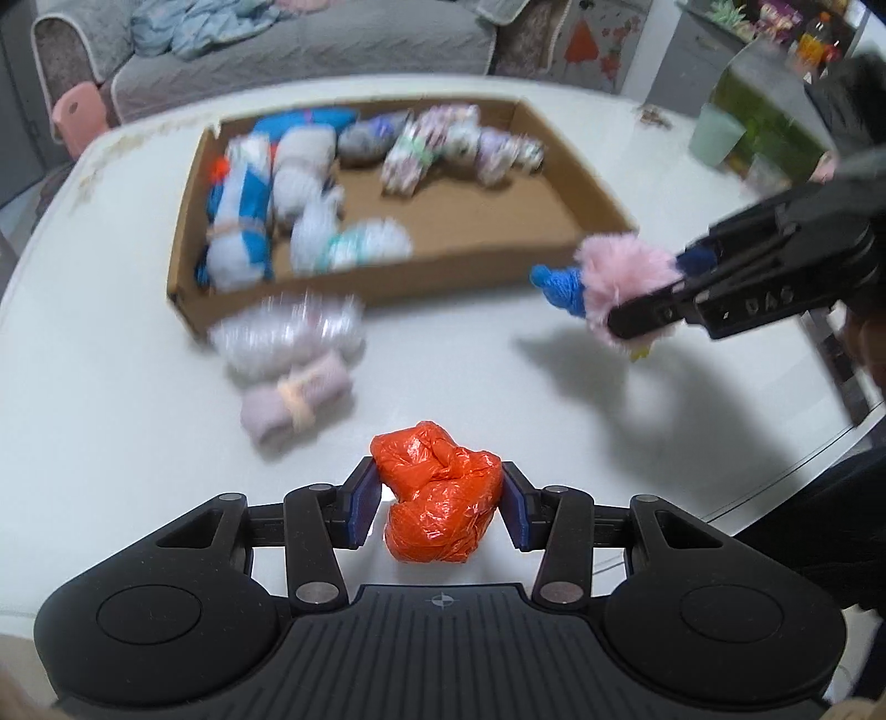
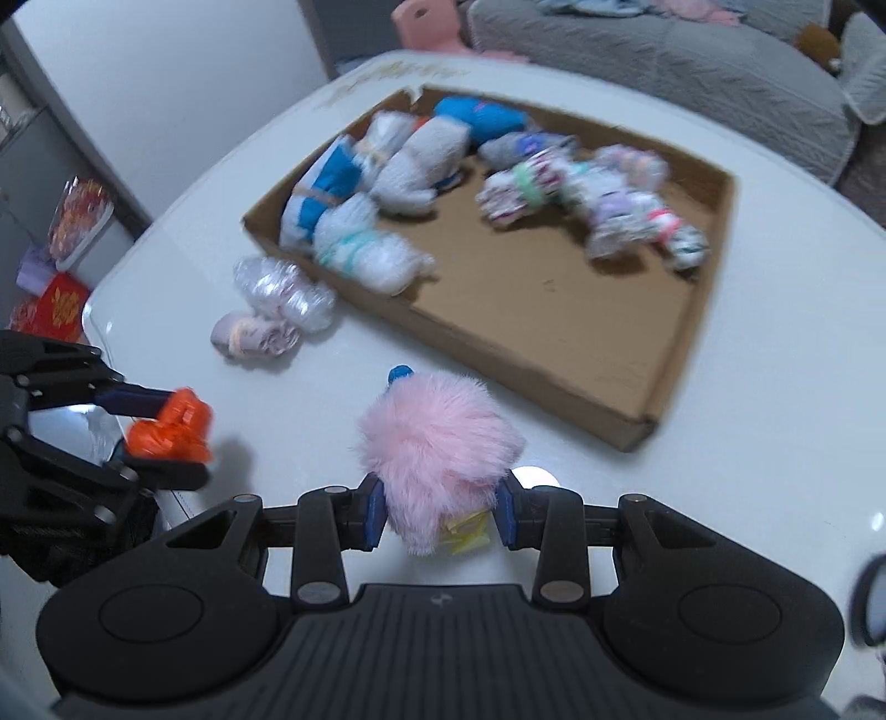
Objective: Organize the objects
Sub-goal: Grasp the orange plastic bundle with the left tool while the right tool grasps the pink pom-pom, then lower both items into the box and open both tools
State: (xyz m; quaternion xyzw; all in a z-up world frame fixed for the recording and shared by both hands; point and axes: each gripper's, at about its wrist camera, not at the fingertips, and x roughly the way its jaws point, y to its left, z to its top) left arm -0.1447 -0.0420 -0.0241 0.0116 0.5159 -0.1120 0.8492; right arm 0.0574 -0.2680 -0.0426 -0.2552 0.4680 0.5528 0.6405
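Note:
My left gripper (image 1: 440,507) is shut on a crumpled orange plastic bag (image 1: 437,493) just above the white table; it also shows at the left of the right wrist view (image 2: 166,437). My right gripper (image 2: 440,512) is shut on a fluffy pink pompom bundle (image 2: 437,437) with a blue yarn end (image 2: 400,374), held above the table near the box's front corner; it shows in the left wrist view (image 1: 626,279). A shallow cardboard box (image 1: 565,238) (image 2: 554,354) holds several rolled cloth and bagged bundles.
Outside the box lie a clear-wrapped bundle (image 1: 288,338) (image 2: 282,291) and a pale pink rolled cloth (image 1: 299,407) (image 2: 252,332). A grey sofa (image 1: 277,50) stands beyond the table. A green cup (image 1: 717,135) sits at the far right.

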